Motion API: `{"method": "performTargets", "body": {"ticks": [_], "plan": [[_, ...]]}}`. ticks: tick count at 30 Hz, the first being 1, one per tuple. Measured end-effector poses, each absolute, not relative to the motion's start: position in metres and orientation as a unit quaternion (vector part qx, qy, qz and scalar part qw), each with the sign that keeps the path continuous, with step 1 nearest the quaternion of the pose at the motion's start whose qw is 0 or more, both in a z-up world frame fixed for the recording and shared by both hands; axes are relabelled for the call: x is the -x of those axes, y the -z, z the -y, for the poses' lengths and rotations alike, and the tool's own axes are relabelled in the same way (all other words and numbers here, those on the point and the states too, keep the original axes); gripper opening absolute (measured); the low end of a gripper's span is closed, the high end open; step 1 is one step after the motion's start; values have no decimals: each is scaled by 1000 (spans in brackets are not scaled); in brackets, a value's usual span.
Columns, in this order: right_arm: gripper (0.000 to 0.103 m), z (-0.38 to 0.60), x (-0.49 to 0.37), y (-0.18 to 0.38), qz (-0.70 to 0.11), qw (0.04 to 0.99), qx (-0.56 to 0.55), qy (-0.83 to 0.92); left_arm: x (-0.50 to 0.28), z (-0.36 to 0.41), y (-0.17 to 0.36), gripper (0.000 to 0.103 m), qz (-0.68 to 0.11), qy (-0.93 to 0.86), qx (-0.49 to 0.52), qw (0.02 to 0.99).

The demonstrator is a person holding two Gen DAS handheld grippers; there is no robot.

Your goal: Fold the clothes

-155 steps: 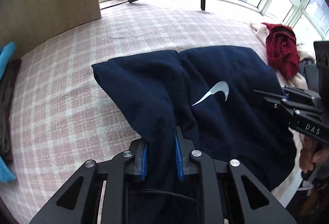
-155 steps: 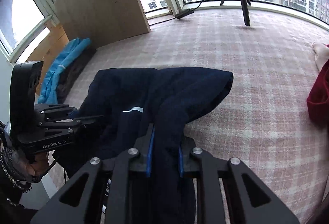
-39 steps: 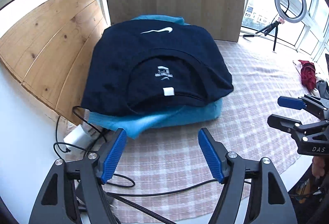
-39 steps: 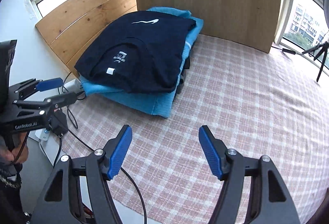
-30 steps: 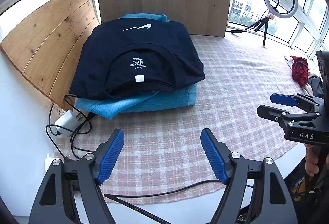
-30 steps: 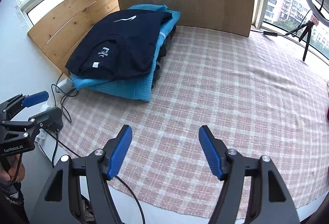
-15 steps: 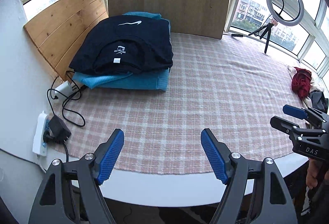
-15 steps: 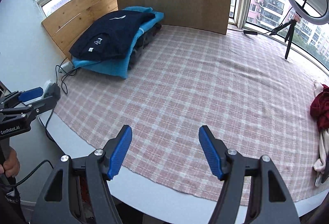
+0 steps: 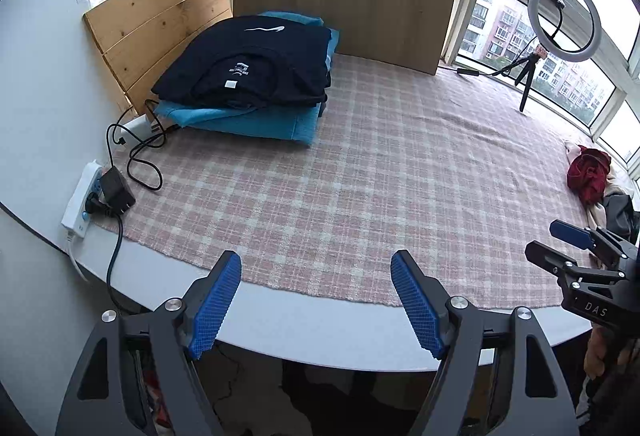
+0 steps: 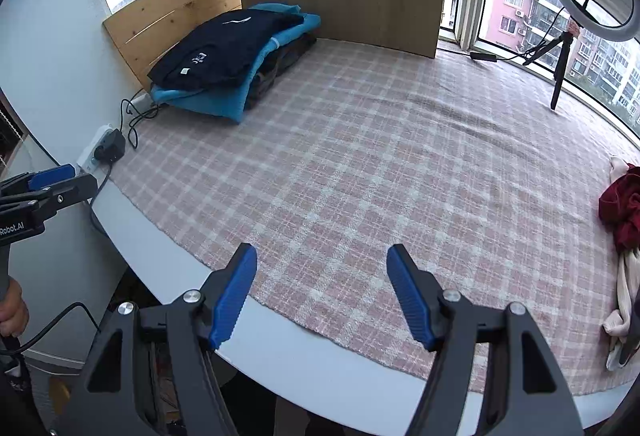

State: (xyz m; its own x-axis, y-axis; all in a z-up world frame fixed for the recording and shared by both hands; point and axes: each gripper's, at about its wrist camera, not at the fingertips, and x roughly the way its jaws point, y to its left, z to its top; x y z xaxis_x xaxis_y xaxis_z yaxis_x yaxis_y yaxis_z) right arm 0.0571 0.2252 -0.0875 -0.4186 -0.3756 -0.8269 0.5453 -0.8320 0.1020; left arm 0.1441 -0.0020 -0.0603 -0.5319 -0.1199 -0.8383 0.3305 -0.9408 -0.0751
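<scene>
Both tongs empty, jaws wide apart: left gripper (image 9: 316,298) and right gripper (image 10: 322,294) hovering over the near rim of the checked cloth (image 9: 360,176). Folded navy shirt (image 9: 248,64) stacked on a blue garment (image 9: 256,122) at ten o'clock. Next unfolded piece, the red garment (image 10: 622,206), lay crumpled at three o'clock, long axis unclear. Judged nearer the right gripper, so reach likely led from that side.
</scene>
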Motion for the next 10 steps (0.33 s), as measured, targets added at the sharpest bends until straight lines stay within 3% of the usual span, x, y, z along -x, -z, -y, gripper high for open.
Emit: {"method": "performTargets", "body": {"ticks": [10], "plan": [[67, -225, -61, 89, -99, 289, -462, 833, -156, -9, 54, 77, -132, 871, -458, 115]]}}
